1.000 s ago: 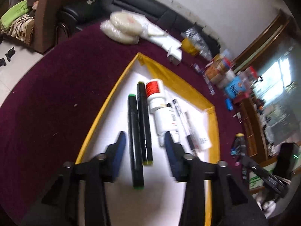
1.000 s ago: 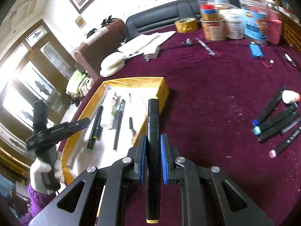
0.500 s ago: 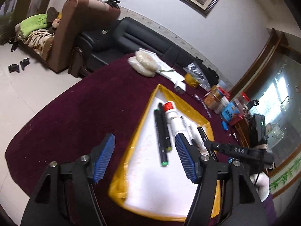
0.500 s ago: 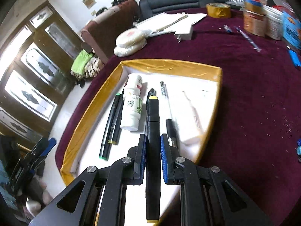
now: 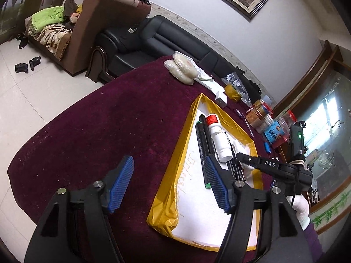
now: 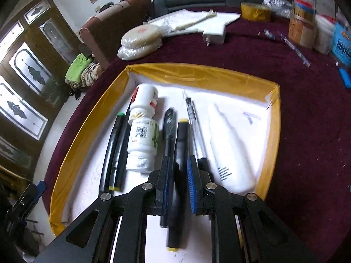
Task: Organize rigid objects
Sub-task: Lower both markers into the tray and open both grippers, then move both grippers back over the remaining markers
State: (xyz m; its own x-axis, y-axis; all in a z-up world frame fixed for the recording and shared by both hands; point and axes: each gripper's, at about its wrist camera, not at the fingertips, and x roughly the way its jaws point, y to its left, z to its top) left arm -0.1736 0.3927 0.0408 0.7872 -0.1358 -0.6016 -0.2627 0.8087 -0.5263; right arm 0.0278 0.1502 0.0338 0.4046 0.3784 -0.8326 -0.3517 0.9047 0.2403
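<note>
Now the right gripper [image 6: 177, 176] is gripping a black yellow-capped marker [image 6: 178, 171] and hovering low over the yellow-rimmed tray [image 6: 197, 74], having travelled from the maroon tabletop [image 6: 307, 114] to the tray's near edge. The marker is lining up between a black pen [image 6: 169, 129] and a clear pen [image 6: 193, 118], so placing looks imminent. The gripper is pitching steeply downward. The left gripper [image 5: 169, 184] is standing released and empty, its jaws having just been opening, backing off beyond the tray's left edge. Two markers [image 6: 114, 151] and two white bottles [image 6: 142, 131] are lying along that side.
</note>
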